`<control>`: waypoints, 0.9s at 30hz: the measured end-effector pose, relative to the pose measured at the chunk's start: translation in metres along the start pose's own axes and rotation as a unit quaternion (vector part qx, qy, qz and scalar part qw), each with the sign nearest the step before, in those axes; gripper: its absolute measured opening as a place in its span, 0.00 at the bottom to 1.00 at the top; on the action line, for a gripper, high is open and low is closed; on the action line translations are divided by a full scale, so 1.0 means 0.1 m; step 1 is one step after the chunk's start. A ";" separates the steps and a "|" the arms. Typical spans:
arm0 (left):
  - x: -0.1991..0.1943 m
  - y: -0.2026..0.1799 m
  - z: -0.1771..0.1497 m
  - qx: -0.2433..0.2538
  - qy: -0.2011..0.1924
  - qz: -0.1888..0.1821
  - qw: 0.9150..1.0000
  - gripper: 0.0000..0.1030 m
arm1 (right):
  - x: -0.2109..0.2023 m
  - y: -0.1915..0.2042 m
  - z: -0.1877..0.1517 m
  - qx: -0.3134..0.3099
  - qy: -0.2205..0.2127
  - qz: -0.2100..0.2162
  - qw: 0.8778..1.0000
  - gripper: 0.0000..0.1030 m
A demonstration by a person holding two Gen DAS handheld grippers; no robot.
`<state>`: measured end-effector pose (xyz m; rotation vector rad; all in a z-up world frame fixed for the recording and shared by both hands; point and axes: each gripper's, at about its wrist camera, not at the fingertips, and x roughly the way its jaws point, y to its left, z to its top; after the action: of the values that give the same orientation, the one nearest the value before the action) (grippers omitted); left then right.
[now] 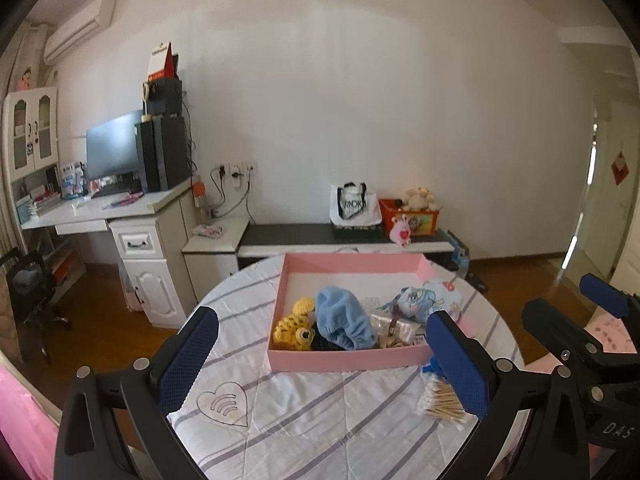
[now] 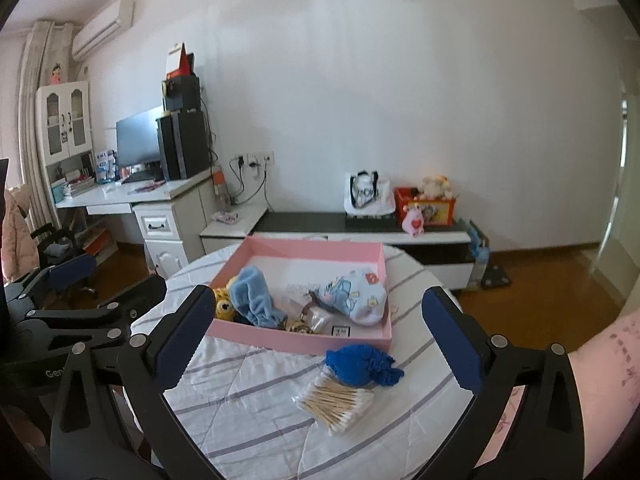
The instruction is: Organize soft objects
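Right wrist view: both grippers [image 2: 318, 336] [image 1: 324, 356] tilt down over the pink box [image 2: 304, 344], jaws wide, empty.

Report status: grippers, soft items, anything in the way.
Left gripper and right gripper open, empty. Most soft items in pink box; blue knit piece outside on table. Cotton swab bag lies beside it, touching or nearly.

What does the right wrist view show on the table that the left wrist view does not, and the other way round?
Only the right wrist view shows the whole dark blue knitted item in front of the pink box. Only the left wrist view shows the heart patch on the tablecloth. Both show the box, the light blue cloth, the yellow toy and the cotton swabs.
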<state>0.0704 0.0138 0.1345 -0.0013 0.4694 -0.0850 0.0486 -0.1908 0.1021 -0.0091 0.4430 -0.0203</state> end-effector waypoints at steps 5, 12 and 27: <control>-0.18 -0.05 -0.02 0.002 -0.023 0.005 1.000 1.00 | -0.16 0.03 0.04 -0.008 -0.026 -0.007 1.000 1.00; -0.31 -0.06 -0.06 -0.004 -0.045 0.008 0.999 1.00 | -0.30 0.04 0.08 -0.012 -0.050 -0.007 0.999 1.00; -0.36 -0.09 -0.10 -0.003 -0.060 0.018 0.998 1.00 | -0.38 0.05 0.11 -0.017 -0.064 -0.013 0.998 1.00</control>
<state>0.0332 0.0078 0.1419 -0.0038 0.3505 -0.0480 0.0188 -0.1850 0.1285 -0.0498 0.3151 -0.0368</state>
